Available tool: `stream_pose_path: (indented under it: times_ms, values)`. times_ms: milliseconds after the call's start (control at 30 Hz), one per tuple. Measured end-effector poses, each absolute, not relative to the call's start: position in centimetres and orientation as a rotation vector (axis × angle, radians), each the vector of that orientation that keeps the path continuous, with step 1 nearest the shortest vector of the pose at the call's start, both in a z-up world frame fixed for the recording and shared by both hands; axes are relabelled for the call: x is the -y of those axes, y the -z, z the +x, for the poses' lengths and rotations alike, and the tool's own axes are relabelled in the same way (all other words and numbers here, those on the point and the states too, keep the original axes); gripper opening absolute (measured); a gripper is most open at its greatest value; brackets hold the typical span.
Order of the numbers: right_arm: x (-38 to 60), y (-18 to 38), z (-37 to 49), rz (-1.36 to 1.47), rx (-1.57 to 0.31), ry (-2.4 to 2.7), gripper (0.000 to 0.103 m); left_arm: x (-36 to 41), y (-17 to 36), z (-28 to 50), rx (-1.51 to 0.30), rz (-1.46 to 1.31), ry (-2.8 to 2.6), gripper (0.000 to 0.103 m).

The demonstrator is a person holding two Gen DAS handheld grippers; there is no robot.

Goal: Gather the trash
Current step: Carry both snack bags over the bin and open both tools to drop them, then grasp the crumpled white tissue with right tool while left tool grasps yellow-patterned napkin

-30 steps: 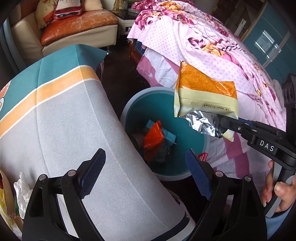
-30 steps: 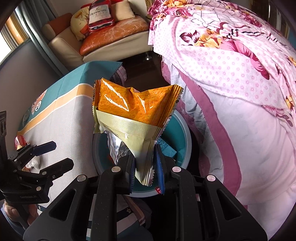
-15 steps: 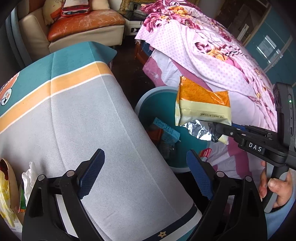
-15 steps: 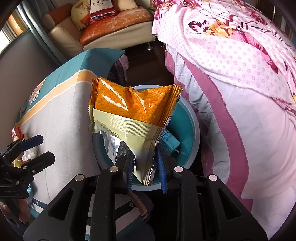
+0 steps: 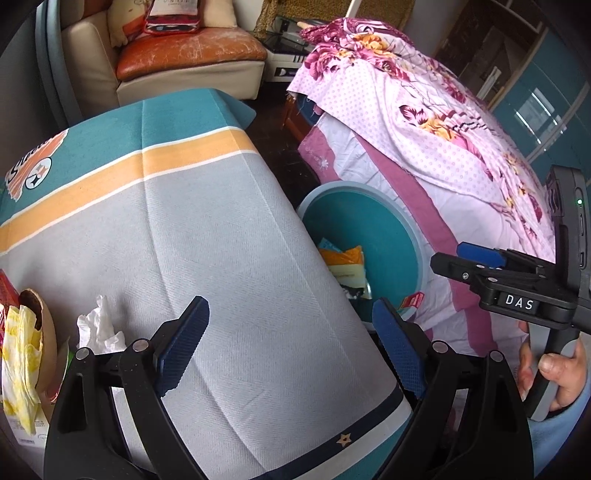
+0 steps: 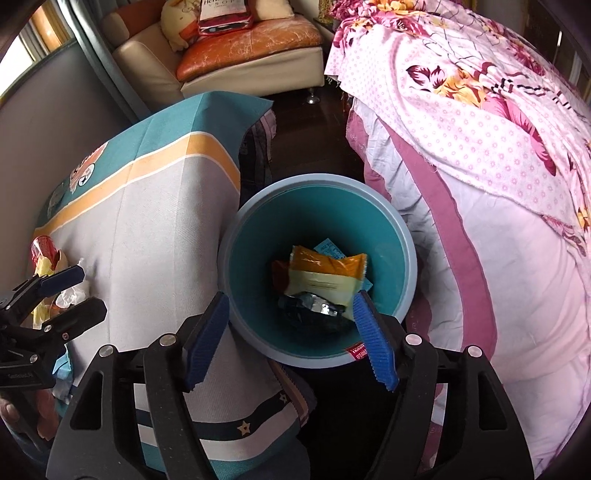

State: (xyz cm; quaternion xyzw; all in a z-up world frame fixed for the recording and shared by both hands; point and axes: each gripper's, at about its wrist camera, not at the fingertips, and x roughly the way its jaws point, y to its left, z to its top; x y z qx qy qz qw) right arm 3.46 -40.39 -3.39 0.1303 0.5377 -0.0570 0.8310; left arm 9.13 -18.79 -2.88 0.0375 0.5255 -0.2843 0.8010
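An orange and cream snack wrapper (image 6: 325,275) lies inside the round teal bin (image 6: 402,254), on top of other scraps. My right gripper (image 6: 291,328) hangs above the bin's near rim with its jaws opening and nothing between them. In the left wrist view the same wrapper (image 5: 345,264) shows in the bin (image 5: 402,240), partly hidden by the table edge. My left gripper (image 5: 291,343) stands open over the grey tablecloth (image 5: 207,240), holding nothing. A crumpled white tissue (image 5: 98,328) and yellow and red wrappers (image 5: 22,347) lie on the table at the left.
The bin stands on dark floor between the cloth-covered table (image 6: 155,229) and a bed with pink floral covers (image 6: 480,147). A cream sofa with an orange cushion (image 6: 251,33) is at the back. A person's hand (image 5: 554,373) holds the right gripper's handle.
The right gripper's jaws parted and the orange wrapper dropped from them into the bin. The left gripper moved left over the table, bringing the tissue and wrappers into view.
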Motion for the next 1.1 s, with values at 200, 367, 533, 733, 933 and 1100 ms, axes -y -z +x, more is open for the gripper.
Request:
stream_pose_path:
  times_ms: [200,367,533,733,933,1100]
  values:
    - [37.2,2.0,3.8,0.242,-1.137,0.088,0.072,14.8,1.8,8.6,-1.102,0.057,0.573,0.090]
    - [33.4,1.1,4.6,0.203,-1.142,0.038,0.072,10.4,1.0,8.1,-1.071,0.060,0.524,0.090]
    - [28.7,1.3,5.9,0.150,-1.167,-0.033,0.073,4.9,0.4,7.7,-1.047,0.048,0.460,0.090]
    - [22.4,2.4,7.8,0.080,-1.210,-0.134,0.073,-1.7,0.6,7.8,-1.028,0.011,0.367,0.090]
    - [17.2,4.2,9.8,0.046,-1.249,-0.224,0.073,-6.0,2.4,8.8,-1.070,-0.045,0.308,0.090]
    - [13.9,6.0,11.6,0.035,-1.281,-0.276,0.073,-8.3,3.5,9.1,-1.086,-0.102,0.293,0.090]
